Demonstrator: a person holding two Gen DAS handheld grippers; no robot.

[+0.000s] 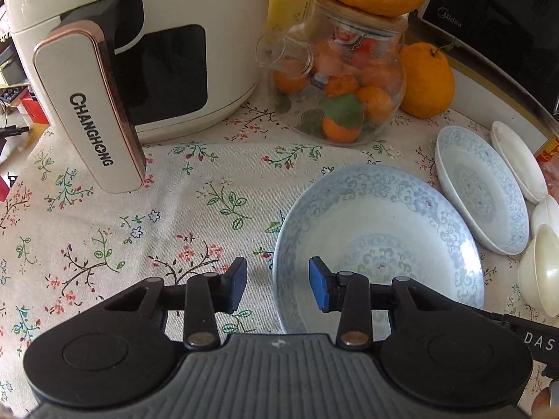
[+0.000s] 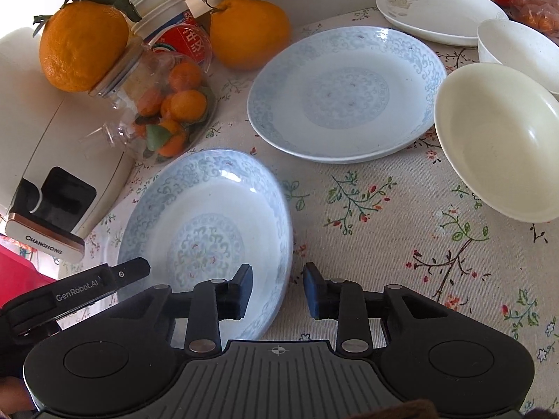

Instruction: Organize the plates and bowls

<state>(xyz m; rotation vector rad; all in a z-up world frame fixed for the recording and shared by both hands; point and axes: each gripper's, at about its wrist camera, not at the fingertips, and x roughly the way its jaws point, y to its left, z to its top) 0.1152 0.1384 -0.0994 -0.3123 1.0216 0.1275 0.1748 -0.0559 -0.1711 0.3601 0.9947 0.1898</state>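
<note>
Reading CHANGHONG on fryer handle (image 1: 91, 129), Midea microwave (image 1: 489, 17)

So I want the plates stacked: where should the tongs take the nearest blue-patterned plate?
Take the nearest blue-patterned plate by its rim, from the near edges. It lies flat on the tablecloth, so only the upturned rim is pinchable. The left tongs and right tongs already straddle it.

Two plates (image 2: 346, 94) side by side – bowls (image 2: 496, 132) right, jar (image 2: 167, 104) left.
</note>
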